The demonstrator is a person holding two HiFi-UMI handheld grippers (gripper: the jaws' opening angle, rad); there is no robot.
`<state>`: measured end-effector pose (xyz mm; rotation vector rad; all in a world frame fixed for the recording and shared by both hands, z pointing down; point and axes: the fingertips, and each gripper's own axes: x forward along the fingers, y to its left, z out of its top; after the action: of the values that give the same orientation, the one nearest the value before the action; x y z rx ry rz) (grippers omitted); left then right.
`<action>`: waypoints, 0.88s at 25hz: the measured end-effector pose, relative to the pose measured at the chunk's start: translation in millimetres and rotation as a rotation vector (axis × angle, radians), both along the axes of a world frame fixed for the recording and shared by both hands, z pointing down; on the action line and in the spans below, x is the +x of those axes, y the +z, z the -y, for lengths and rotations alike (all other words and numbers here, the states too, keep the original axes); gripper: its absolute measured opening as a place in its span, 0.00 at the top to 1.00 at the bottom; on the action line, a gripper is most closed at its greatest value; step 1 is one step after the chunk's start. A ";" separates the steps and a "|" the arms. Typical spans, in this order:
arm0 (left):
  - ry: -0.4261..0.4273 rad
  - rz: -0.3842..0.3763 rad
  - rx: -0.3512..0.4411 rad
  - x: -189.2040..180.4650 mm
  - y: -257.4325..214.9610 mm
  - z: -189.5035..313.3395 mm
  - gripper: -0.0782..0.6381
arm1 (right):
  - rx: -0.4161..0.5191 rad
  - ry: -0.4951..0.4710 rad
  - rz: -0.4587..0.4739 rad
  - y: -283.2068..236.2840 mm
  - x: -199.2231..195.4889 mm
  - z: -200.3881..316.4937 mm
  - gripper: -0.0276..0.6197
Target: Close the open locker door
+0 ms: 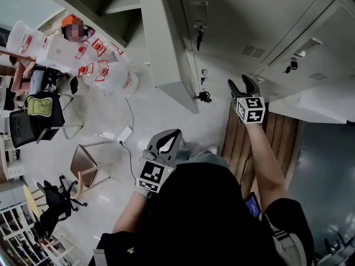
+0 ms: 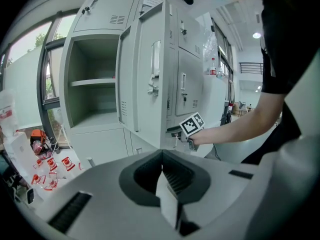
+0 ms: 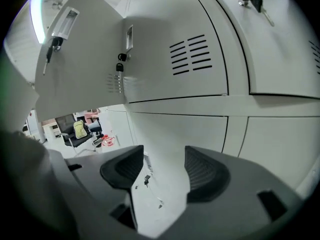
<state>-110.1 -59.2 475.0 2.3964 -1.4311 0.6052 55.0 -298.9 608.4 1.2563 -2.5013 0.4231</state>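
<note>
The grey locker's open door [image 1: 166, 43] stands swung out from its empty compartment [image 2: 92, 84], which has one shelf. In the left gripper view the door [image 2: 150, 74] shows its outer face with a handle and a lock. My right gripper [image 1: 241, 83] is held low in front of the closed lockers, just right of the open door, and touches nothing. Its jaws [image 3: 162, 156] stand open and empty, and the open door [image 3: 80, 69] hangs up to its left. My left gripper [image 1: 169, 134] is held back near my body, its jaws [image 2: 161, 154] shut on nothing.
Keys hang from locks on the neighbouring closed doors [image 1: 198, 37]. A person sits among white bags with red print [image 1: 100, 65] on the floor at the left. A brown stool [image 1: 83, 165], black chairs [image 1: 33, 121] and a power strip [image 1: 125, 134] lie behind. A wooden board [image 1: 249, 143] lies under my right arm.
</note>
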 end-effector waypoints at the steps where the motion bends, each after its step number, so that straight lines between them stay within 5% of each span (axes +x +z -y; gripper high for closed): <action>1: 0.011 -0.005 0.002 2.0 -0.5 -0.3 0.86 | -0.004 -0.003 0.013 -3.1 -0.9 -7.8 0.59; 16: 0.189 -0.101 0.024 30.7 -9.4 1.2 0.86 | 0.055 0.007 0.126 -83.1 -8.9 -130.5 0.59; 22: 0.262 -0.132 0.048 43.8 -17.0 3.1 0.86 | 0.110 0.074 0.158 -124.0 -3.4 -168.1 0.70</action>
<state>-66.3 -62.4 458.1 2.6303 -1.1000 0.4649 51.6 -130.8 484.3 1.4126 -2.6479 0.4225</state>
